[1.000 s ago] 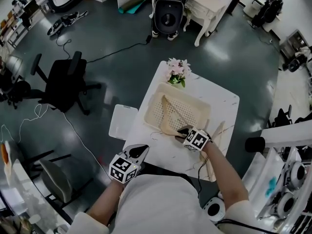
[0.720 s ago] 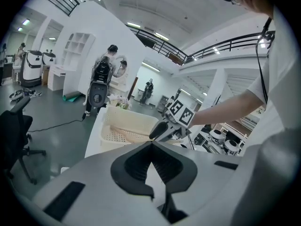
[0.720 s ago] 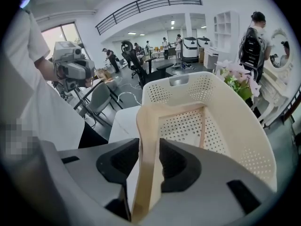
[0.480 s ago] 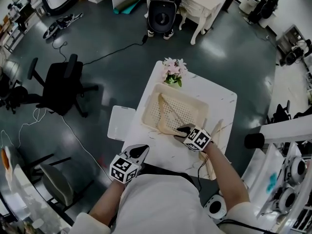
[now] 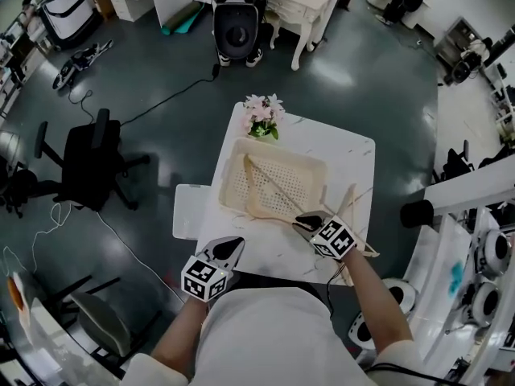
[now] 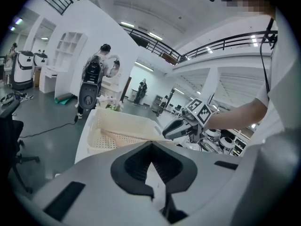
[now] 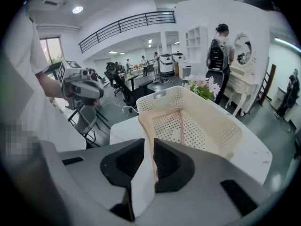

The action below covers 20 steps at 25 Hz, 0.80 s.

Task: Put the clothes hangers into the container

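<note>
Grey floor lies open along the left side, with a black office chair (image 5: 95, 161) well apart from the white tabletop (image 5: 346, 155). A flat white panel (image 5: 189, 210) sits just beside the tabletop's left edge. At the near left corner the left claw (image 5: 229, 248) hangs over the front edge, its jaws drawn together with nothing between them. It is apart from everything on the tabletop.

Ahead of it, a bare strip of tabletop runs between the front edge and the near wall of the cream perforated basket (image 5: 282, 153). The basket fills the left and middle of the tabletop, and a bunch of pink flowers (image 5: 261, 112) stands just beyond its far left corner.

A pale wooden hanger (image 5: 278, 188) lies mostly inside the basket, slanting across its floor. Its near end rises over the near rim. There the right claw (image 5: 304, 222) has it: the jaws have just been closing and now pinch the hanger's arm between them, just outside the basket's near right corner.

To the right of that claw a second hanger (image 5: 351, 195) lies flat on the tabletop beside the basket, and its lower end reaches the near right edge. The far right part of the tabletop is bare marble out to its edge.
</note>
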Available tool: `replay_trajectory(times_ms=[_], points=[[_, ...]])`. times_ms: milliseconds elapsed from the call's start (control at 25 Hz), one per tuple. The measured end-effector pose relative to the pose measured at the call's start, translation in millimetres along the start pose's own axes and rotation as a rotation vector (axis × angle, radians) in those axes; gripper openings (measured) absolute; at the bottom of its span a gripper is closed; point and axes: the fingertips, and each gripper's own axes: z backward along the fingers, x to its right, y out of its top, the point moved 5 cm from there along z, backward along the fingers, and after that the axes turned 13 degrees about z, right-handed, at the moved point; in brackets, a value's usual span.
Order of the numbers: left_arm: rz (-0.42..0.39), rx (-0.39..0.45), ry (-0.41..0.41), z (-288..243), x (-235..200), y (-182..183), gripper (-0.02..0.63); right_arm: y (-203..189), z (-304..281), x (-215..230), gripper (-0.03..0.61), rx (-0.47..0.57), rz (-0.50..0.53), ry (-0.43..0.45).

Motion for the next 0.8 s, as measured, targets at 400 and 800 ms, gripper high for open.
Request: replay_trajectory(times_ms=[400,800], points=[[-0.037,-0.027,-0.078,-16,22,0,0.008,-41,61,-34,0.020,0.206,-0.301,-0.166],[-0.106,-0.030,-0.146,-23,37,4,0.008,-50,84,-72,0.018,0.374,-0.497,-0.275]])
